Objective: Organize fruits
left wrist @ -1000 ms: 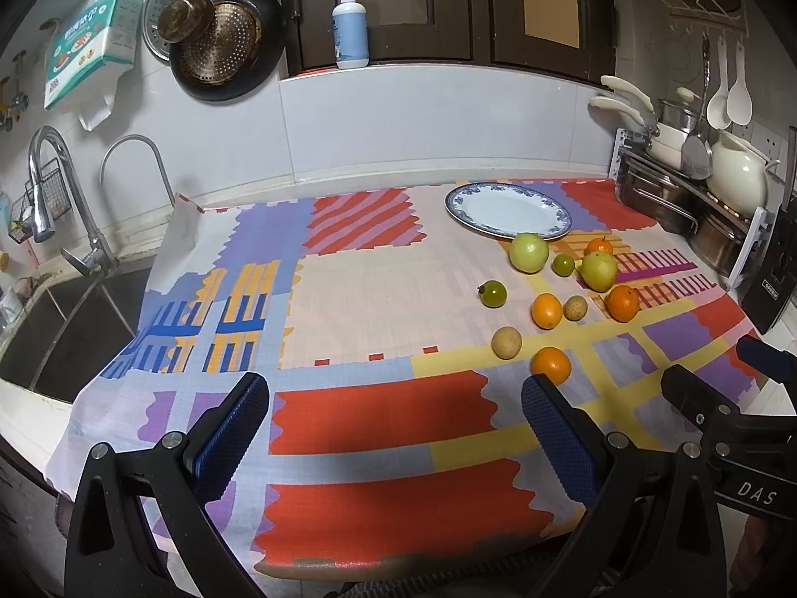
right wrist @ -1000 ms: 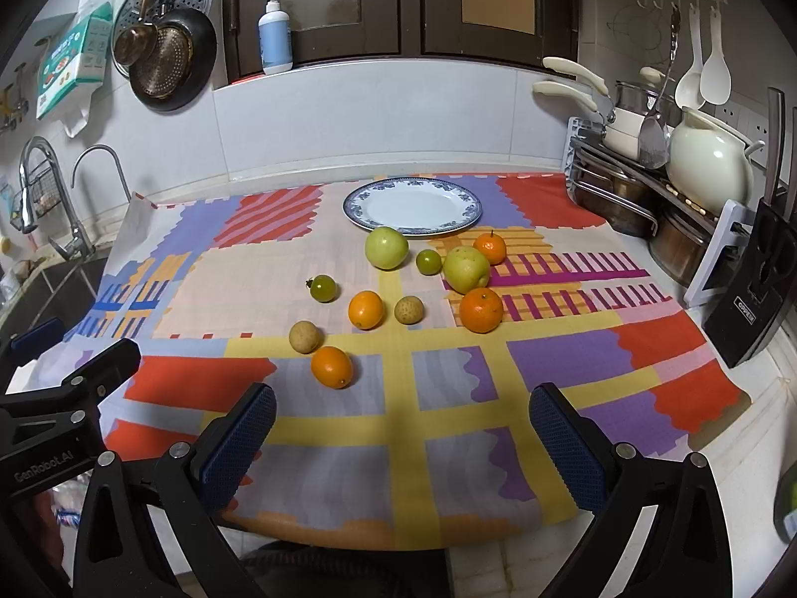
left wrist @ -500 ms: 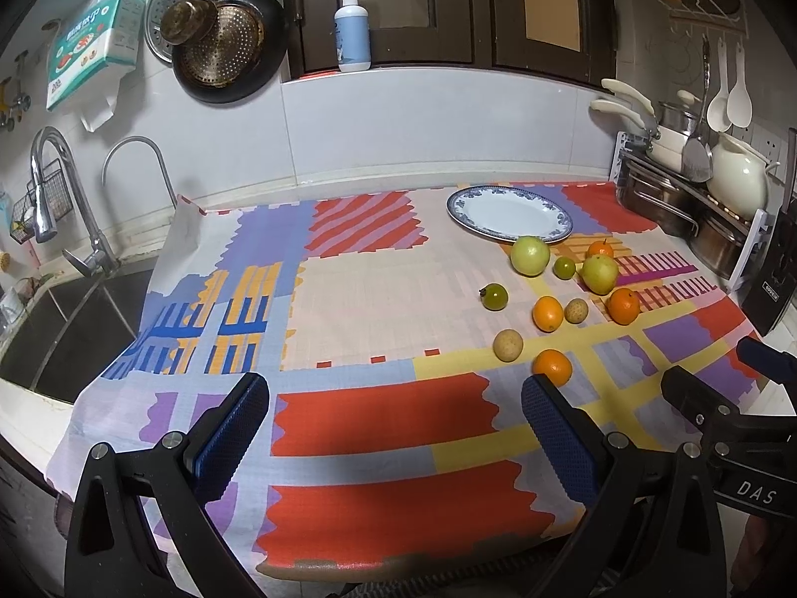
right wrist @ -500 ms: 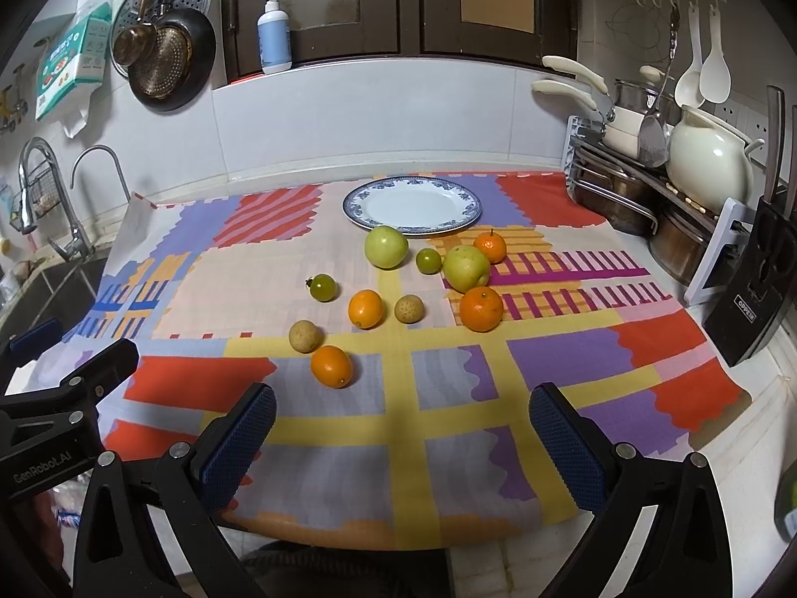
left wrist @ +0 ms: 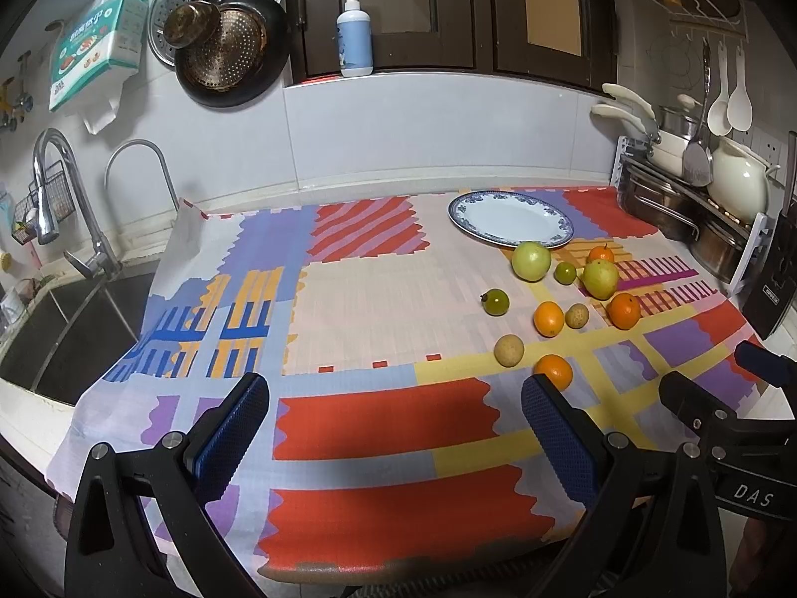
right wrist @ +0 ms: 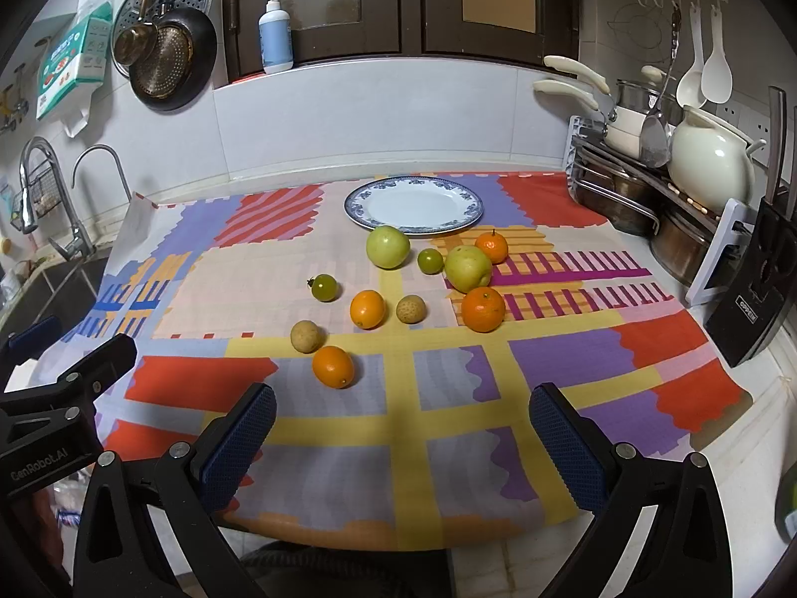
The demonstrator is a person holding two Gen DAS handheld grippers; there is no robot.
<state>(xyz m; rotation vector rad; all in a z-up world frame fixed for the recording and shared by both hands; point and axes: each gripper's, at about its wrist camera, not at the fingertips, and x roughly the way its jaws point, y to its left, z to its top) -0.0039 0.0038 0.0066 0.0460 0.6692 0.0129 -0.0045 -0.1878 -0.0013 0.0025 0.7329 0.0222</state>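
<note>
Several loose fruits lie on the patterned cloth [right wrist: 438,388]: oranges [right wrist: 332,367] [right wrist: 482,309], two large green fruits [right wrist: 388,247] [right wrist: 467,269], small green ones [right wrist: 325,287] and brown ones [right wrist: 306,336]. An empty blue-rimmed white plate [right wrist: 413,205] sits just behind them; it also shows in the left wrist view [left wrist: 510,219]. My left gripper [left wrist: 393,421] is open and empty above the cloth's front edge, left of the fruits. My right gripper [right wrist: 403,428] is open and empty, in front of the fruits.
A sink [left wrist: 65,329] with taps lies to the left. A dish rack with pots and a white kettle [right wrist: 707,159] stands at the right, with a black knife block [right wrist: 752,299] in front of it. Pans hang on the back wall.
</note>
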